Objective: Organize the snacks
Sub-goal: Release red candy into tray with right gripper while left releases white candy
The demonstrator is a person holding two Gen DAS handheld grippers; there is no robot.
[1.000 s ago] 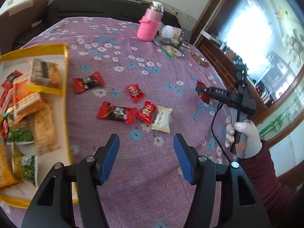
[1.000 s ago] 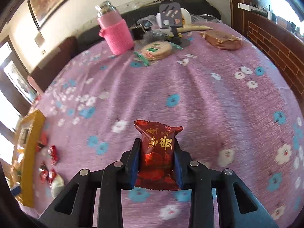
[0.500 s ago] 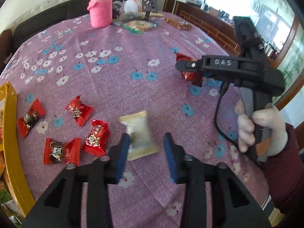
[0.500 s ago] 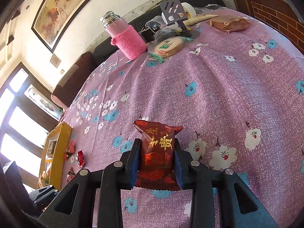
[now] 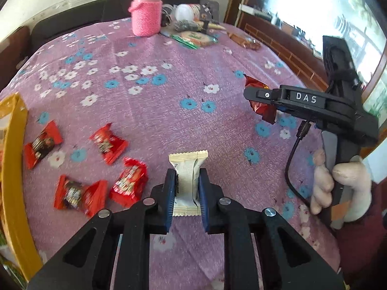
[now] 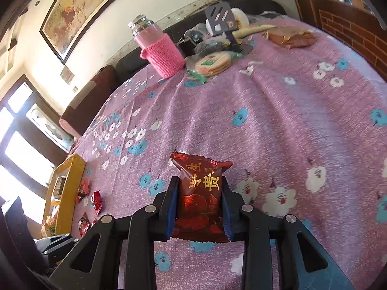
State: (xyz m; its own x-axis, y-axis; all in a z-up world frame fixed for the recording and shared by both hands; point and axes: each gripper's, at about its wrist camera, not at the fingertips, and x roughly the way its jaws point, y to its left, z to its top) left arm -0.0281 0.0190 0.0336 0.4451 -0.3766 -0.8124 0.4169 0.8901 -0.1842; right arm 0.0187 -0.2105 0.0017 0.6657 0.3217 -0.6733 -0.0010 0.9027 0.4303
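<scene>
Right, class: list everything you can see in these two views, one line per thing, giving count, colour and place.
white snack packet: one, cream-white, between the left gripper's pads
dark red snack packet: one, dark red with gold characters, between the right gripper's pads
red candies: four loose, red, on the cloth beside the tray
tray: one, yellow, at the table's left edge, holding snacks
bottle: one, pink knitted sleeve, far side of the table
round cracker pack: one, green and tan, beside the bottle
brown packet: one, far right of the table
tablecloth: purple, flowered
left gripper: black, blue pads, shut
right gripper: black, shut
gloved hand: white glove, gripping the right gripper's handle
</scene>
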